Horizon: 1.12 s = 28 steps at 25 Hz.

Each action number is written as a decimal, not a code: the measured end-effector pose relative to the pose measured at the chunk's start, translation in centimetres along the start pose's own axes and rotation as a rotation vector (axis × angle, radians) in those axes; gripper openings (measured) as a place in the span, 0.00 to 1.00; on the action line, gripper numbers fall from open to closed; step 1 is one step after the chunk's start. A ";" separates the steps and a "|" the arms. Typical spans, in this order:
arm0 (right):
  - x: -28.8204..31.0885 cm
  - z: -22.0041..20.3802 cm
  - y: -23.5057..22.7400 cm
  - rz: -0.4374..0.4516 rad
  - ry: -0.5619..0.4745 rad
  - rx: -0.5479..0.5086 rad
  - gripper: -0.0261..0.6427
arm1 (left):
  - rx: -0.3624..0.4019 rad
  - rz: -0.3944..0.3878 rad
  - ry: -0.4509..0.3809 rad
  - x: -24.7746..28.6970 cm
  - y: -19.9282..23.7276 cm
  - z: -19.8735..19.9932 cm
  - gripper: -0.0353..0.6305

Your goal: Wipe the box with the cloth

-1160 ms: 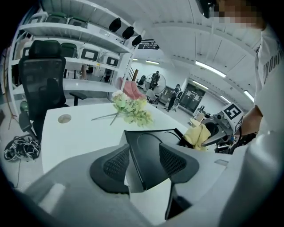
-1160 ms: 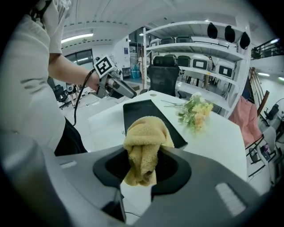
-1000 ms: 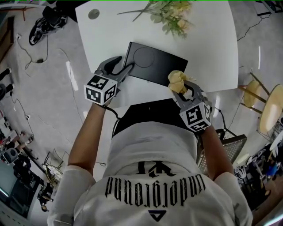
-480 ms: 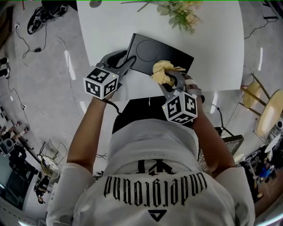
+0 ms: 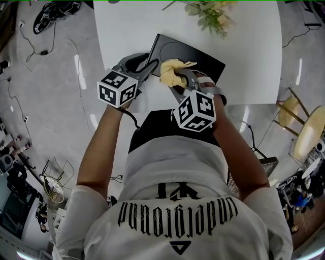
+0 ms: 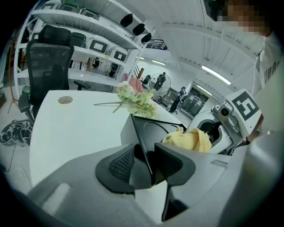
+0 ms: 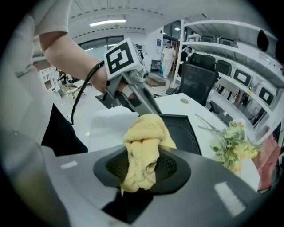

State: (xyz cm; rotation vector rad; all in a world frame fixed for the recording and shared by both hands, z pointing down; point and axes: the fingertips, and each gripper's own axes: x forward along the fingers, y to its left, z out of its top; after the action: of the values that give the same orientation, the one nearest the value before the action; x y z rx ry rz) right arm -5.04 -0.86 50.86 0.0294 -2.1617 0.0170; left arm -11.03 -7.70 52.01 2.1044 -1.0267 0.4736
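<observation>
The flat black box [image 5: 203,58], a ring pressed into its lid, lies at the near edge of the white worktop [image 5: 249,61], with a spray of pale artificial flowers [image 5: 213,12] beyond it at the far side. The left tool [image 5: 147,70] has the box's near-left corner between its jaws; they have just been closing and now look pressed against both faces of that corner, probably so the box does not slide under the rubbing. The right tool [image 5: 175,84] is clamped on a crumpled yellow cloth [image 5: 172,71], a wad of which sticks out past the jaw tips so that fabric rather than plastic meets the lid. In the right gripper view the cloth [image 7: 142,150] hangs over the near part of the box [image 7: 184,131]. Compared with a second ago, the cloth has travelled from the box's near-right corner leftward across the lid and now sits just beside the left tool, while the right tool's marker cube has rolled. The box itself has hardly shifted.
</observation>
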 end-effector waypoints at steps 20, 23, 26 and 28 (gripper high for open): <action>-7.3 -10.7 -8.3 -0.175 0.161 0.103 0.22 | 0.056 -0.053 0.051 0.4 -1.1 -0.2 0.29; -7.3 -10.4 -10.0 -0.156 0.154 0.132 0.22 | 0.050 -0.062 0.053 0.5 -1.1 -0.2 0.29; -6.4 -9.4 -9.7 -0.128 0.139 0.108 0.22 | 0.050 -0.064 0.058 0.7 -1.1 -0.3 0.29; -5.0 -7.9 -9.3 -0.102 0.117 0.072 0.22 | 0.051 -0.065 0.058 0.8 -1.1 -0.3 0.29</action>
State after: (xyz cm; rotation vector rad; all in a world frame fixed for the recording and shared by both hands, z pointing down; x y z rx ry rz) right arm 4.53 -9.94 51.12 0.1762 -2.0395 0.0362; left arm -9.69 -7.39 52.19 2.1491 -0.9194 0.5306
